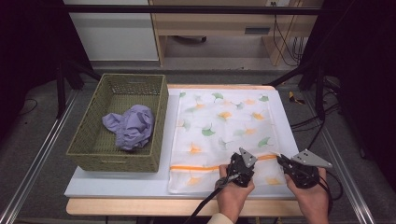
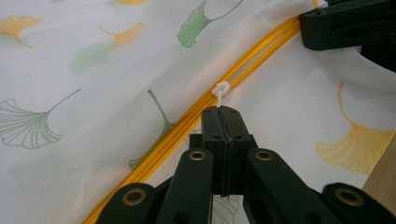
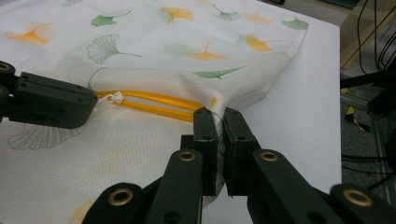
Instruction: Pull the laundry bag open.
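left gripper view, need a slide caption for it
Left gripper shut on the white zipper pull of a ginkgo-print mesh laundry bag, orange zipper partly open.

The woven basket is standing along the bench's left side, its tall walls blocking any low sideways pass there. The mesh bag is lying flat, leaving the air above it open. A bare strip of bench is running in front of the basket and along the bag's right edge.

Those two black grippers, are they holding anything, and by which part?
Both hold the mesh laundry bag: left gripper pinches its white zipper pull, right gripper its edge by the zipper's end.
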{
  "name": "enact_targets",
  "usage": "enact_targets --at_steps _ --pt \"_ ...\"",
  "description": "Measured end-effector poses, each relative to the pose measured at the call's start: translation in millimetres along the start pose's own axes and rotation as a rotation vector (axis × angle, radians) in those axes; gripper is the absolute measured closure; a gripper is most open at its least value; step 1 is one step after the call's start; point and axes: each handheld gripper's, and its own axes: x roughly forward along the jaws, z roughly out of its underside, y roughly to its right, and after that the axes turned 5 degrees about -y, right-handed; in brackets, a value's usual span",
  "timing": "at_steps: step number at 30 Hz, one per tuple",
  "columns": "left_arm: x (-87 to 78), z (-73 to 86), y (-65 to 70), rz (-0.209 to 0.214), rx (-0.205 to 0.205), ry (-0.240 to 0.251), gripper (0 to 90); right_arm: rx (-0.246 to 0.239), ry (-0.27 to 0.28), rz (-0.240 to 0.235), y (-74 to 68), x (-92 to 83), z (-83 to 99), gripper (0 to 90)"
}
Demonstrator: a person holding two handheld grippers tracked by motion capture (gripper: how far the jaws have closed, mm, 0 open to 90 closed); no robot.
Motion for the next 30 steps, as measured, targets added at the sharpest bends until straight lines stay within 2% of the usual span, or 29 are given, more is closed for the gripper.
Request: enact_targets --at_steps 13,15,20,21,28,30 --pt "2.4 0.3 -3.7 0.002 -0.003 -0.006 89.7 -0.004 0.02 -0.002 2.5 -2.4 0.9 85.7" --pt "3.1 0.5 -4.8 -0.001 -0.01 0.007 89.7 -0.008 0.033 -0.01 2.1 -2.6 0.1 85.7" --pt "6.2 0.6 -4.7 -0.008 -0.015 0.009 89.7 -0.007 0.025 -0.012 2.8 -2.8 1.0 85.7" --pt "7.5 0.2 -4.3 -0.008 -0.002 -0.001 89.7 -0.009 0.026 -0.011 3.0 -3.0 1.0 85.7" --pt "12.2 -1.3 -6.0 0.0 -0.008 -0.007 89.7 0.004 0.026 -0.021 5.0 -2.9 1.4 85.7" --pt "12.8 -0.5 -5.3 -0.01 0.017 -0.015 89.7 0.002 0.025 -0.022 4.8 -2.1 1.1 85.7"
